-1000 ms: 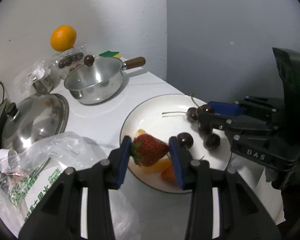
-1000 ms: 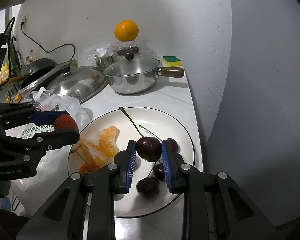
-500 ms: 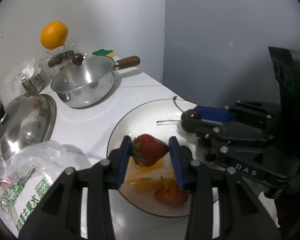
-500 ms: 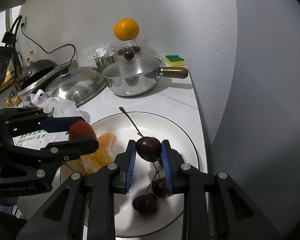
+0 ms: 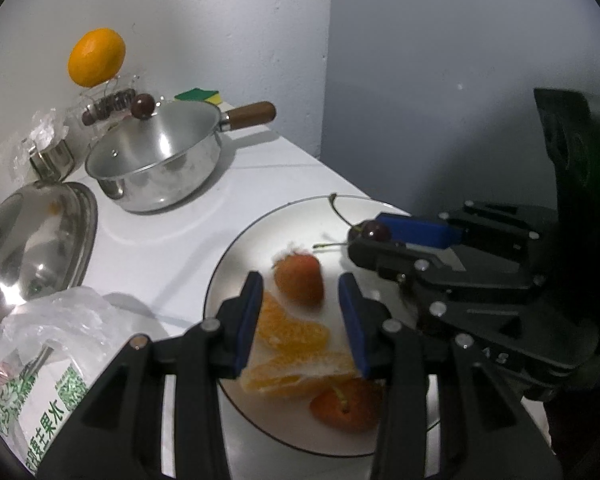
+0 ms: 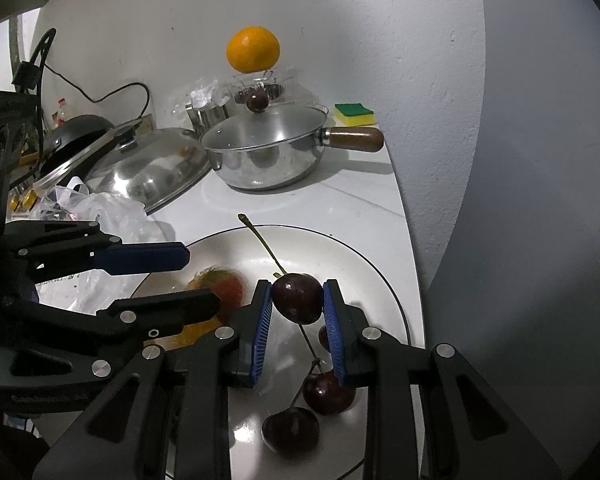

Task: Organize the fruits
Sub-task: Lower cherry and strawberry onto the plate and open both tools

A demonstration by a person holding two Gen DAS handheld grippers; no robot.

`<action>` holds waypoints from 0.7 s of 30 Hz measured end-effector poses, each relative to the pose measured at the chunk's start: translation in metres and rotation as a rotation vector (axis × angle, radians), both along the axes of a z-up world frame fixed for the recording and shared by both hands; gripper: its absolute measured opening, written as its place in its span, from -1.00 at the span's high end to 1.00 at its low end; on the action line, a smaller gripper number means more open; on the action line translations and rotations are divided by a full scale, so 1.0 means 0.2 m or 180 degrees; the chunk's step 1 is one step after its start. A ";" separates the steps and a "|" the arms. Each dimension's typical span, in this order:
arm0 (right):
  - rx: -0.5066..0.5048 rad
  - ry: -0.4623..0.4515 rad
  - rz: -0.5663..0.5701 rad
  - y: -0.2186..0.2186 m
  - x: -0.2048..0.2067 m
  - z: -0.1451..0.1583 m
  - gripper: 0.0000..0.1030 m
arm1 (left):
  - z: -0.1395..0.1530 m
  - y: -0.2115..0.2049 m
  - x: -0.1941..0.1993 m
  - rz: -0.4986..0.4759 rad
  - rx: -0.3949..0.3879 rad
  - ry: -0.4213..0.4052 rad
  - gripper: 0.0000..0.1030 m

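My left tool [image 5: 300, 312] has let go and now gapes over the strawberry [image 5: 300, 282] on the plate [image 5: 236, 256], while my right tool [image 6: 296, 308] pinches a cherry [image 6: 297, 298], not yet put down.

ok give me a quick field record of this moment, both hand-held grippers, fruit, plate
left hand-held gripper: open, above the plate
strawberry: blurred, loose between the open fingers, over the plate
right hand-held gripper: shut on a cherry
cherry: dark, stem attached, held above the plate
plate: white, dark rim; holds orange segments, another strawberry, more cherries
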State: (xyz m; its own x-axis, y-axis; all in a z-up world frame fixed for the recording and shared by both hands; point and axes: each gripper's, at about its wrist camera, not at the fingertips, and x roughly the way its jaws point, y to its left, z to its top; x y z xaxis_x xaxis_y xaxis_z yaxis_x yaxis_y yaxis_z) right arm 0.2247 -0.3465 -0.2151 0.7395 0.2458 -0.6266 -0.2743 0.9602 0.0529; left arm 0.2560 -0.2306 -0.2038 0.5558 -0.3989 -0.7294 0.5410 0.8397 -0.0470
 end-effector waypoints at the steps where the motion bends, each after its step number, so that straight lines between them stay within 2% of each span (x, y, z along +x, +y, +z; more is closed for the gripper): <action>1: 0.0002 0.0001 0.0002 0.00 0.00 0.00 0.46 | -0.01 0.00 0.01 0.0010 0.0016 0.0015 0.20; 3: 0.0010 0.0015 0.0000 0.00 0.00 0.00 0.46 | -0.01 0.01 0.02 0.0020 0.0025 0.0038 0.17; 5: -0.0006 0.0021 -0.0016 0.00 0.00 0.00 0.46 | 0.00 0.02 0.02 0.0037 -0.0013 0.0033 0.00; 11: -0.0042 0.0015 -0.0054 0.02 -0.01 0.01 0.46 | 0.02 0.07 0.00 0.0063 -0.0045 -0.0001 0.00; 15: -0.0064 -0.0017 -0.0057 0.05 -0.03 0.03 0.29 | 0.04 0.10 -0.02 0.0106 -0.0058 -0.0028 -0.02; 21: -0.0107 -0.0076 -0.0080 0.08 -0.08 0.08 0.29 | 0.09 0.16 -0.05 0.0142 -0.0085 -0.0097 -0.04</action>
